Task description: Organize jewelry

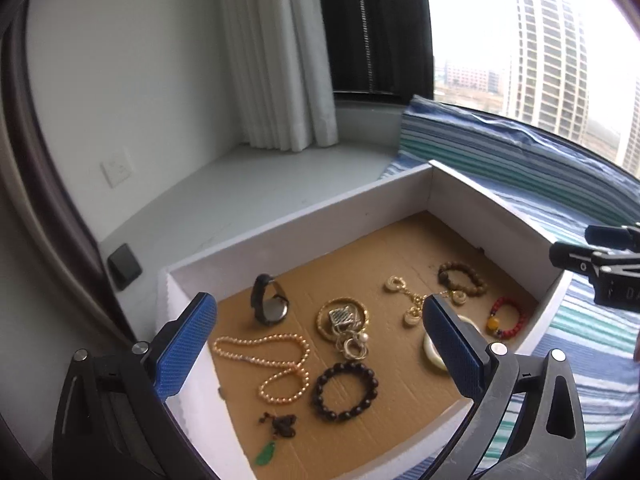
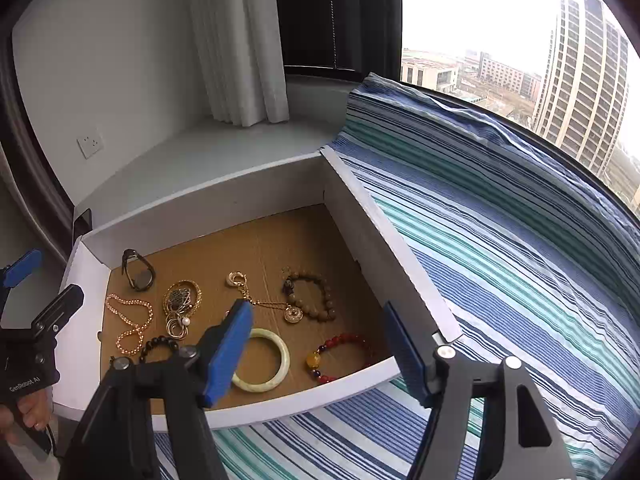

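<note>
A white box [image 1: 312,216] [image 2: 200,204] with a brown cardboard floor holds loose jewelry: a black watch [image 1: 269,300] [image 2: 138,272], a gold bead necklace [image 1: 276,360] [image 2: 130,320], a gold bangle with trinkets [image 1: 343,318] [image 2: 182,300], a dark bead bracelet [image 1: 346,390], a green pendant [image 1: 266,454], a gold chain [image 1: 416,300] [image 2: 260,300], a brown bead bracelet [image 1: 462,278] [image 2: 316,294], a red bead bracelet [image 1: 506,318] [image 2: 336,356] and a pale jade bangle [image 2: 262,360]. My left gripper [image 1: 320,312] is open above the box's near left. My right gripper [image 2: 316,316] is open above its near right.
The box sits on a blue and green striped cloth [image 2: 500,260] on a window ledge. A white curtain [image 1: 276,52] hangs at the back left. A wall socket [image 1: 116,167] and a dark device [image 1: 125,266] lie left of the box.
</note>
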Tool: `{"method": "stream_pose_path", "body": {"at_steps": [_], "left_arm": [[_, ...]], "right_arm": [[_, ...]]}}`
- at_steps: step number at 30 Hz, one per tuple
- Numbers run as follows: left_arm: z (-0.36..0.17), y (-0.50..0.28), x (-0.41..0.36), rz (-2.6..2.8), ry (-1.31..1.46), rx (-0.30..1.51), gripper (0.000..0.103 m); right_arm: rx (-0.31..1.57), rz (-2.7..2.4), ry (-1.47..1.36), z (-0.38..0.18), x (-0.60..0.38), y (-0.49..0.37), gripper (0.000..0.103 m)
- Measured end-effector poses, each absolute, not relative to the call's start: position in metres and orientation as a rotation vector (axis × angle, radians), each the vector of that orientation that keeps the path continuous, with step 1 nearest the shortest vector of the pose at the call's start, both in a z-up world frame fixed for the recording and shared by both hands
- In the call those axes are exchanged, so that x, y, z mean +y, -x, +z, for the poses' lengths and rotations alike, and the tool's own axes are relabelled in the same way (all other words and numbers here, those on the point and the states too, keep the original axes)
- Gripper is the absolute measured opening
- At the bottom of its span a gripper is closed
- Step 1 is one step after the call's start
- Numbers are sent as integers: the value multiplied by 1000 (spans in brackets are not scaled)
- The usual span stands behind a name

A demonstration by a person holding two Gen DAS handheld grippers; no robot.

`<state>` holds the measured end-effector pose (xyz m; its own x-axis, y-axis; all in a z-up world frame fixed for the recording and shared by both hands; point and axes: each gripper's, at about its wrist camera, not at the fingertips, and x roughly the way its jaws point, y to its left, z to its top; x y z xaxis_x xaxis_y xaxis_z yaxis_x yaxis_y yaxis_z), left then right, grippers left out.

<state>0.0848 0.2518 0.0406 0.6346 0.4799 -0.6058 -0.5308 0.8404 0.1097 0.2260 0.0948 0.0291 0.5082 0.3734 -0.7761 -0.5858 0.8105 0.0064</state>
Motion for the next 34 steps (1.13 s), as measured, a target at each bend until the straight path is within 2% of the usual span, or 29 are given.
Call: {"method": "stream_pose_path", "body": {"at_steps": [2, 7, 18, 34], "left_arm": [[41, -74, 246, 632, 89, 655, 102], [36, -64, 243, 607, 133, 794, 102], [44, -41, 258, 650, 248, 775, 102], [41, -38, 263, 692, 234, 751, 102]], "right_arm": [[850, 614, 280, 33, 101, -209, 77], [830, 656, 343, 36, 117, -173, 78], [844, 636, 391, 35, 130, -153, 79], [845, 631, 397, 29, 133, -150, 79]]}}
